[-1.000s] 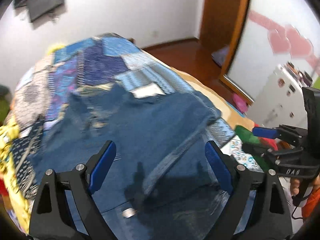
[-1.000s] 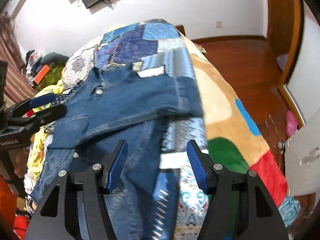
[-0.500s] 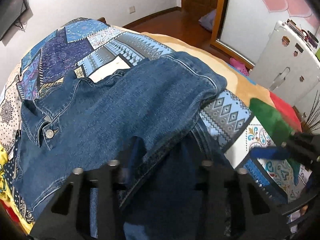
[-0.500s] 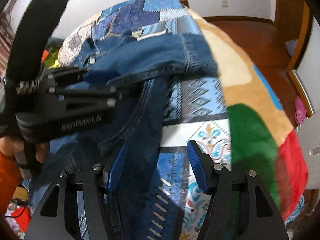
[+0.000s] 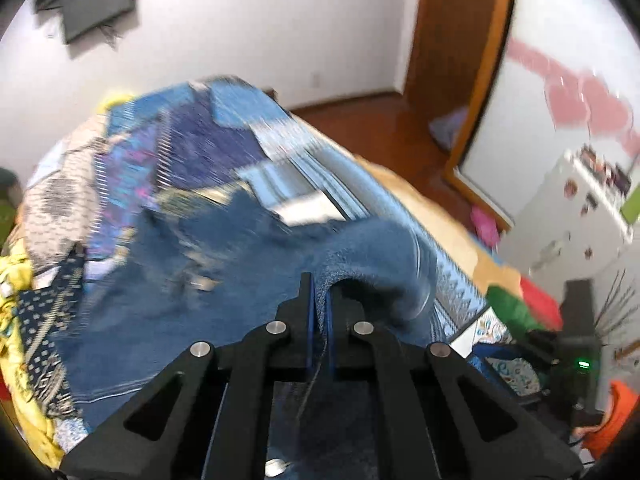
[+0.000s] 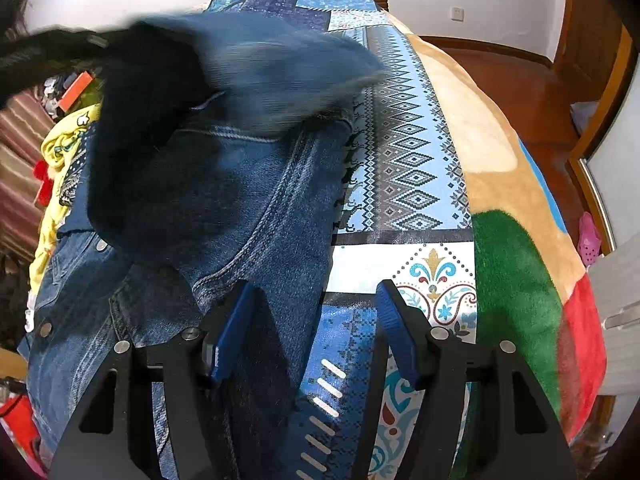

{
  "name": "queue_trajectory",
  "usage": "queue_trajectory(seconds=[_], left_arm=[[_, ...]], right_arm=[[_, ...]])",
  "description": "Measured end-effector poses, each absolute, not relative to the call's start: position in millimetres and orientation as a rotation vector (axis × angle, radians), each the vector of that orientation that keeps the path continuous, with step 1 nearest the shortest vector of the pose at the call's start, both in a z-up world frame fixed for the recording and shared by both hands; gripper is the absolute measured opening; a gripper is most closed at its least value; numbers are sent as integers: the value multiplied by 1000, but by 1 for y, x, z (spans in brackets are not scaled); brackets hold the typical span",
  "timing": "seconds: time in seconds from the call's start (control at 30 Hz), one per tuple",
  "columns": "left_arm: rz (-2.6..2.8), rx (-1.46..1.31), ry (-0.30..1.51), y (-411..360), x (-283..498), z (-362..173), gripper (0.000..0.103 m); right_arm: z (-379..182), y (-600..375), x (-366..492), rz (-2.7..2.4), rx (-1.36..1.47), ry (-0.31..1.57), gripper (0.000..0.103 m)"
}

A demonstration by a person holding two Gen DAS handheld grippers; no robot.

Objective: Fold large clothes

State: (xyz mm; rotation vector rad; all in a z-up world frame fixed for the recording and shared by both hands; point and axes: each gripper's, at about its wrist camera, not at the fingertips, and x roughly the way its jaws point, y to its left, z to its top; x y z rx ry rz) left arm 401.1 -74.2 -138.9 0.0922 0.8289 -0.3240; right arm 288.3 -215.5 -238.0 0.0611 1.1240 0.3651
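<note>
A blue denim jacket (image 6: 240, 200) lies spread on the bed. My left gripper (image 5: 318, 294) is shut on a fold of its denim (image 5: 372, 248), which bulges up out of the blue pads. In the right wrist view that raised part of the jacket (image 6: 272, 68) hangs blurred over the rest, under the dark left gripper (image 6: 48, 52). My right gripper (image 6: 316, 312) stands open low over the jacket's right edge. Its left fingertip (image 6: 236, 320) is over the denim and the right one over the blanket, and neither pad presses on anything.
The patchwork blanket (image 6: 408, 168) covers the bed, with beige, green and red patches to the right. Yellow clothes (image 5: 24, 292) are heaped at the bed's left side. Past the bed are a wooden floor (image 5: 380, 128), a wooden door frame (image 5: 480, 80) and a white cabinet (image 5: 580, 220).
The left gripper went from wide open to shut, taking hold of a fold of the jacket and raising it. The right gripper sank closer to the jacket's edge, still open.
</note>
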Motion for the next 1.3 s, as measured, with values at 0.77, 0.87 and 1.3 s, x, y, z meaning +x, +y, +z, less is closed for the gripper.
queue_trajectory(seconds=[0.77, 0.87, 1.3], left_arm=[[-29, -5, 1029, 104, 312, -255, 12], [-18, 119, 1030, 96, 314, -250, 21], [-149, 333, 1014, 49, 350, -246, 54]], right_arm=[[-239, -189, 297, 236, 2, 1163, 60], [-238, -189, 296, 226, 9, 1167, 60], [-239, -192, 295, 212, 35, 1163, 61]])
